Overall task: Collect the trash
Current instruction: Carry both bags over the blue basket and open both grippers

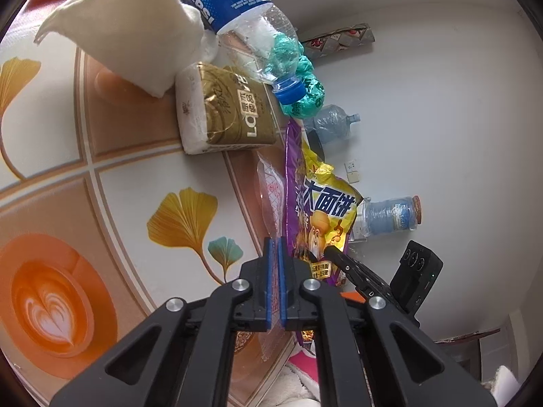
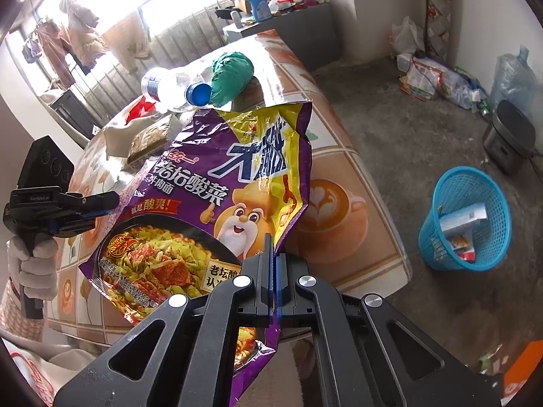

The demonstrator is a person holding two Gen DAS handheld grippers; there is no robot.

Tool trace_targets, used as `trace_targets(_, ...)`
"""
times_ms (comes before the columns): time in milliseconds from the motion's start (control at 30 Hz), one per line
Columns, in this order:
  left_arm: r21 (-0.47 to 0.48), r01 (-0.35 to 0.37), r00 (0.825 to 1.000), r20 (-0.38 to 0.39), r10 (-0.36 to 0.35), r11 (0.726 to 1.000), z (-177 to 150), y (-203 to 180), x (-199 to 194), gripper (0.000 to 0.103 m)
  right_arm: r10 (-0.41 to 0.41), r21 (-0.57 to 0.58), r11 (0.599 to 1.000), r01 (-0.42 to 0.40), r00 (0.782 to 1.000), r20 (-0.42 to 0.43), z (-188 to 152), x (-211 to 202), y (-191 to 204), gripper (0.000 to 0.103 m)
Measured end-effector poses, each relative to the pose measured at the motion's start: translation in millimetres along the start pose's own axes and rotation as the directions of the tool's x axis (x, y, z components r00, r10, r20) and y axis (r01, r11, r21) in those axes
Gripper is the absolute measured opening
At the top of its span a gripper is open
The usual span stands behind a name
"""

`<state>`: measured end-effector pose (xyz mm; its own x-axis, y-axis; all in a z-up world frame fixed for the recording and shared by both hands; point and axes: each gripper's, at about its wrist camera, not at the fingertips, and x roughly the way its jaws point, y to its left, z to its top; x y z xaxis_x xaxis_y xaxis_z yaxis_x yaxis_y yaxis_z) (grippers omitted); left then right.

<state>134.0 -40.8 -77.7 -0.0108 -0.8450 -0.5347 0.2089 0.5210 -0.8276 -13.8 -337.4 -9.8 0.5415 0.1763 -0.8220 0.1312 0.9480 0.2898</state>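
Noodle bag (image 2: 217, 203), crinkled purple-yellow, clamped by right tongs (image 2: 274, 257), left tongs (image 1: 275, 247) pinching its clear edge

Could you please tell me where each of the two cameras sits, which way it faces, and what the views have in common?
Left wrist: sits on the left gripper, looking across the patterned table toward a white wall; its jaws pinch a clear plastic wrapper, and the right gripper shows.
Right wrist: sits on the right gripper, facing table, floor and blue basket; a gloved hand shows.
Shared: the purple noodle bag, Pepsi bottle, green bag.
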Motion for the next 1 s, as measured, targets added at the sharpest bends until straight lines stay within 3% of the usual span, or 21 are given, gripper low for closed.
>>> trace_targets(333, 0.184, -0.028, 0.997, 0.071, 0.015, 0.982, 5.9, -58.3, -17.0, 0.000, -0.050, 0.103, 0.994, 0.035, 0.988, 0.148, 7.7, -41.4, -33.5, 0.000)
trace_targets(500, 0.277, 0.009, 0.998, 0.055, -0.025, 0.961, 8.4, -96.8, -12.5, 0.000, -0.067, 0.179, 0.984, 0.025, 0.970, 0.232, 7.9, -71.5, -59.4, 0.000)
trace_targets(633, 0.355, 0.049, 0.998, 0.024, -0.062, 0.933, 16.1, -132.6, 1.3, 0.000, -0.140, 0.224, 0.972, 0.078, 0.950, 0.279, 9.5, -92.3, -78.9, 0.000)
trace_targets(833, 0.511, 0.087, 0.996, -0.023, -0.087, 0.855, 44.7, -204.6, 53.3, 0.000, -0.273, 0.340, 0.926, 0.161, 0.909, 0.314, 16.0, -109.3, -127.5, 0.000)
trace_targets(1000, 0.562, 0.097, 0.993, -0.109, -0.042, 0.822, 72.6, -249.6, 140.8, 0.000, -0.379, 0.443, 0.868, 0.224, 0.876, 0.298, 21.0, -104.2, -176.5, 0.000)
